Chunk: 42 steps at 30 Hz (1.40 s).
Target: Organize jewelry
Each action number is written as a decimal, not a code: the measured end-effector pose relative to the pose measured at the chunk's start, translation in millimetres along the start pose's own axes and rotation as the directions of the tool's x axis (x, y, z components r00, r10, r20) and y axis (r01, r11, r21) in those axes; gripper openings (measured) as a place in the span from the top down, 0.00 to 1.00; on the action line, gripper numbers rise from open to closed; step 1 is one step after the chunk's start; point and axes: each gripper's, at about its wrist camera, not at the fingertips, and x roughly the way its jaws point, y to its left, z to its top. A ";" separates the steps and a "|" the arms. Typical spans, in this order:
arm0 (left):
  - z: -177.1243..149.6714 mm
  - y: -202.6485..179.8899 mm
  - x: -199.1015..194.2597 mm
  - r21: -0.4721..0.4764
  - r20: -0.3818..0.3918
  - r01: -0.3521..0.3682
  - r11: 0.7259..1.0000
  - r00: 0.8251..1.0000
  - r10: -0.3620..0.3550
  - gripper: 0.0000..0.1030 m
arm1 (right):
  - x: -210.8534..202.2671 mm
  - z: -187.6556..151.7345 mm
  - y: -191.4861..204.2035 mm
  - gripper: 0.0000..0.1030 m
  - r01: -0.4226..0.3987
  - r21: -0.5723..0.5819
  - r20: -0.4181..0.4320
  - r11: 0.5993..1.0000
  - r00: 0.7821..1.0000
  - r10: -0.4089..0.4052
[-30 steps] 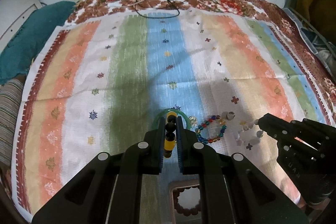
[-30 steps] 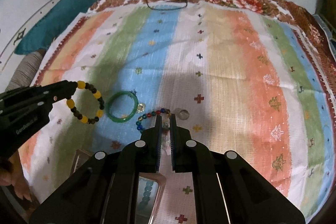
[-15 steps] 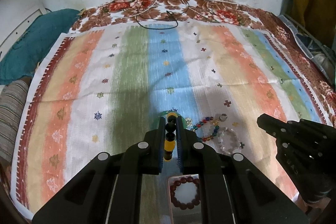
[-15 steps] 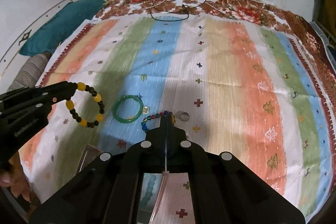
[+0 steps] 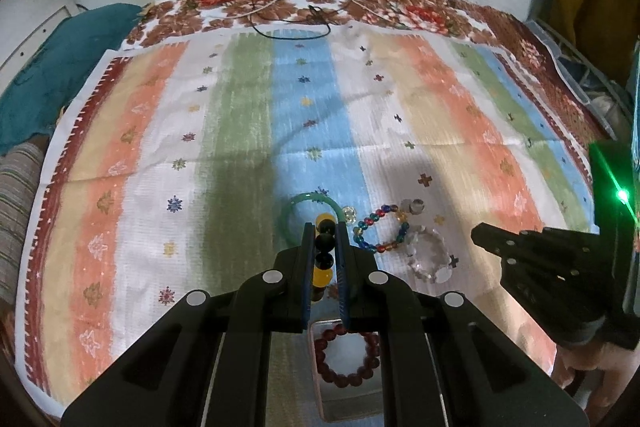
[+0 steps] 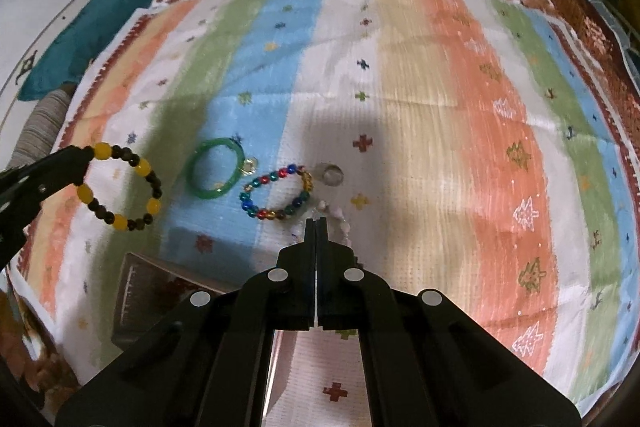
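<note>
My left gripper is shut on a yellow-and-black bead bracelet, which hangs from it above the cloth in the right wrist view. My right gripper is shut with nothing between its fingers, just above a clear bead bracelet, also seen in the left wrist view. A green bangle, a multicolour bead bracelet and a small ring lie on the striped cloth. A dark red bead bracelet lies in a box below my left gripper.
A second open box lies near the cloth's front edge. A teal cushion is at the left, black cables at the far end, and a wall behind. A rack stands at the right.
Both grippers have pulled back and up. The right gripper's jaws have shut fully and its tip is now by the clear bracelet. The left still holds the yellow-and-black bracelet.
</note>
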 end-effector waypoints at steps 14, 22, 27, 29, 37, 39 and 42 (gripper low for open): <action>0.2 -7.6 5.2 0.037 -0.014 0.014 0.999 1.000 -0.014 0.91 | 37.4 1.6 -8.6 0.99 0.026 0.023 -0.086 0.999 0.996 -0.024; 1.6 -10.4 10.9 0.060 -0.026 0.018 0.998 1.000 -0.017 0.91 | 54.8 4.8 -12.0 0.60 0.042 0.038 -0.112 0.998 0.993 -0.037; 1.7 -11.8 13.1 0.073 -0.028 0.018 0.997 0.999 -0.016 0.91 | 55.9 6.6 -8.9 0.55 0.044 0.021 -0.102 0.999 0.994 -0.042; 2.0 -11.6 13.8 0.077 -0.029 0.017 0.997 0.999 -0.015 0.91 | 58.1 7.0 -7.9 0.55 0.045 0.015 -0.109 0.999 0.993 -0.043; 2.4 -10.2 14.4 0.070 -0.028 0.016 0.997 1.000 -0.014 0.91 | 71.2 6.3 -10.7 0.55 0.057 0.022 -0.138 0.998 0.989 -0.053; 3.0 -8.1 15.0 0.067 -0.027 0.017 0.998 1.000 -0.016 0.91 | 74.7 6.1 -10.0 0.55 0.055 0.020 -0.145 0.998 0.988 -0.052; 4.4 -4.8 16.0 0.063 -0.027 0.019 0.998 0.999 -0.017 0.91 | 78.7 4.7 -9.2 0.55 0.055 0.016 -0.157 0.998 0.986 -0.052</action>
